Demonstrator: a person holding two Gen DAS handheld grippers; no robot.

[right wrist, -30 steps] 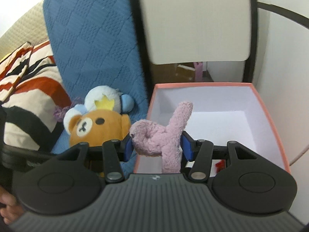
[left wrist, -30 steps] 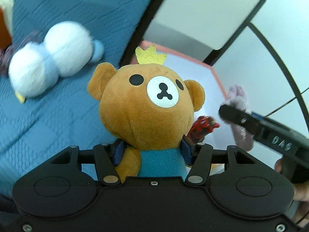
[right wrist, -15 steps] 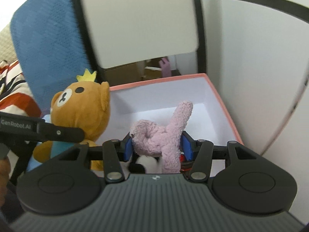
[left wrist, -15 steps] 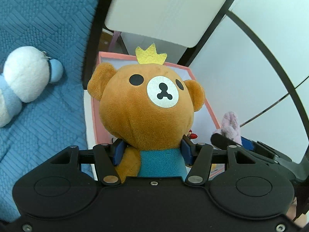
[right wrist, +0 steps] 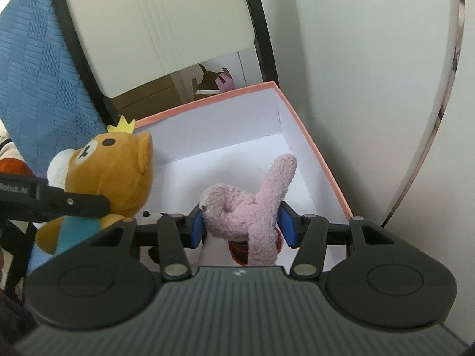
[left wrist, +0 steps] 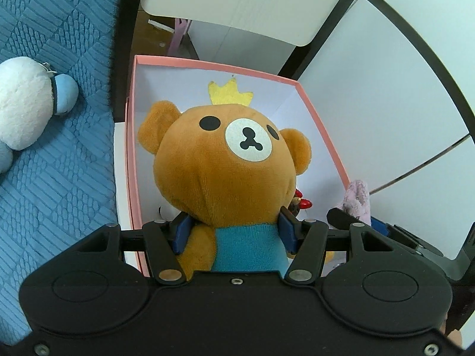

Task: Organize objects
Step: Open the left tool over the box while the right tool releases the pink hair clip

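Note:
My left gripper (left wrist: 234, 230) is shut on a brown bear plush (left wrist: 225, 160) with a yellow crown and blue shirt, held over the near left part of the pink box (left wrist: 323, 136). The bear also shows in the right wrist view (right wrist: 115, 172), above the box's left wall. My right gripper (right wrist: 242, 224) is shut on a pink fuzzy plush (right wrist: 252, 204), held over the box's (right wrist: 311, 142) near end. In the left wrist view the pink plush (left wrist: 357, 197) and right gripper sit at the right. A small red toy (left wrist: 301, 201) and a black-and-white toy (right wrist: 148, 214) lie inside the box, mostly hidden.
A white and light blue plush (left wrist: 26, 115) lies on the blue quilted cover (left wrist: 59, 178) left of the box. A chair with a white back and black frame (right wrist: 166, 26) stands behind the box. A white wall (right wrist: 371, 89) is to the right.
Both grippers have moved from the blue cover side to over the pink box, carrying their plush toys. The bear now hangs over the box's inside.

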